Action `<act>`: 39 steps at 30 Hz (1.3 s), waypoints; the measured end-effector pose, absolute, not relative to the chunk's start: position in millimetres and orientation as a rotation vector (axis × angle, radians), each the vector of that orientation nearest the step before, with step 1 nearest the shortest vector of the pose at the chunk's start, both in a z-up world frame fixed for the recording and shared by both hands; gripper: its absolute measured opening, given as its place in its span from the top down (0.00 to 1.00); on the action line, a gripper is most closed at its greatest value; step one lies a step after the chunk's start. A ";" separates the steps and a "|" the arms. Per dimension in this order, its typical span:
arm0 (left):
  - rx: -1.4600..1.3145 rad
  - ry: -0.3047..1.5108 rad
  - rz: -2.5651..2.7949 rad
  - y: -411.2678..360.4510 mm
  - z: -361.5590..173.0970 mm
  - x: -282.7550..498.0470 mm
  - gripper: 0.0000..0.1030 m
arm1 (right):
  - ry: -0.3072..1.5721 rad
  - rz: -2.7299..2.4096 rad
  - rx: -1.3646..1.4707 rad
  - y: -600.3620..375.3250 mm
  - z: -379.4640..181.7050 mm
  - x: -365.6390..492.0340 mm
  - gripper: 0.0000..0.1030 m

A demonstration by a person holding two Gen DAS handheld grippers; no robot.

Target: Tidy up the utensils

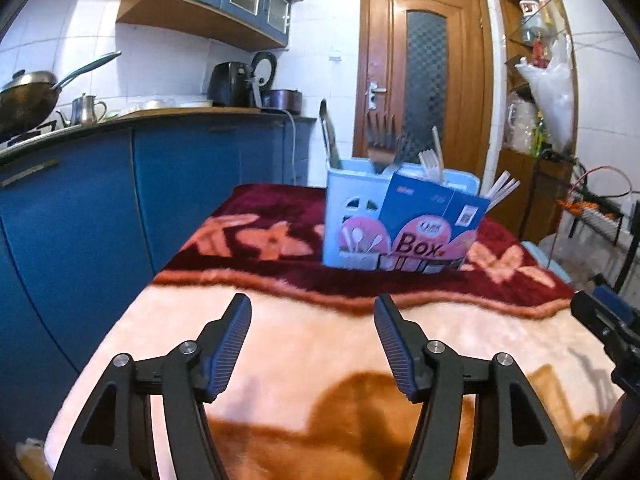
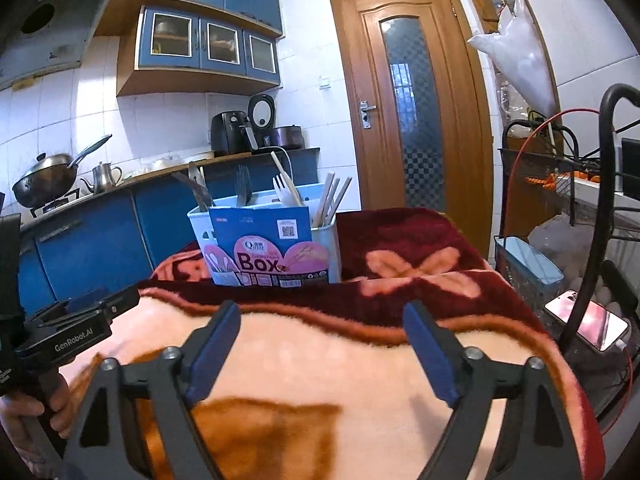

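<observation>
A light blue utensil holder (image 1: 352, 216) (image 2: 200, 224) with a blue and pink "Box" label stands at the far end of the blanket-covered table. Metal forks (image 1: 386, 140) (image 2: 243, 190), a metal blade handle (image 1: 328, 132), white plastic forks (image 1: 430, 162) (image 2: 282, 192) and chopsticks (image 1: 502, 190) (image 2: 334, 198) stick up out of it. My left gripper (image 1: 312, 304) is open over the pale part of the blanket, nothing between its fingers. My right gripper (image 2: 320, 312) is open wide, also empty, short of the holder. The left gripper's body (image 2: 68, 328) shows in the right wrist view, held by a hand (image 2: 24, 420).
The table wears a plush blanket (image 1: 320, 352) (image 2: 320, 360), pale near me, dark red with flowers farther off. Blue kitchen cabinets (image 1: 80, 220) run along the left with a wok (image 1: 24, 100) and kettle. A wire rack (image 2: 580, 208), a plastic tub (image 2: 528, 264) and a phone (image 2: 586, 320) stand right. A wooden door (image 1: 424, 72) is behind.
</observation>
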State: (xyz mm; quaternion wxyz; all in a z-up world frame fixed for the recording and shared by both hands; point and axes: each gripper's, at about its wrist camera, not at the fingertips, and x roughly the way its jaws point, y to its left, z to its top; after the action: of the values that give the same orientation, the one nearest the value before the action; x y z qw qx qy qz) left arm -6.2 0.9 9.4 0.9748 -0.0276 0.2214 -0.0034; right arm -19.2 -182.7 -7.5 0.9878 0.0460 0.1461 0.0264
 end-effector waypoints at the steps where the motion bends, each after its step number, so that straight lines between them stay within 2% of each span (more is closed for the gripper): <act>1: -0.056 0.450 -0.001 1.4 7.4 -4.5 0.36 | 0.292 0.044 0.082 -182.0 -9.5 -18.2 0.14; 39: -0.023 0.425 0.032 -5.5 1.0 -6.3 0.36 | 0.266 0.015 0.067 -188.9 -16.9 -18.3 0.11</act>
State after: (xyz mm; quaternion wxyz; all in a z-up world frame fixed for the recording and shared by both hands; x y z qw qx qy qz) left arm -6.3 -5.5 1.0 0.9773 -0.0113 0.2107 0.0159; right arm -18.3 -188.9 -16.9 0.9906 0.0336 0.1327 0.0073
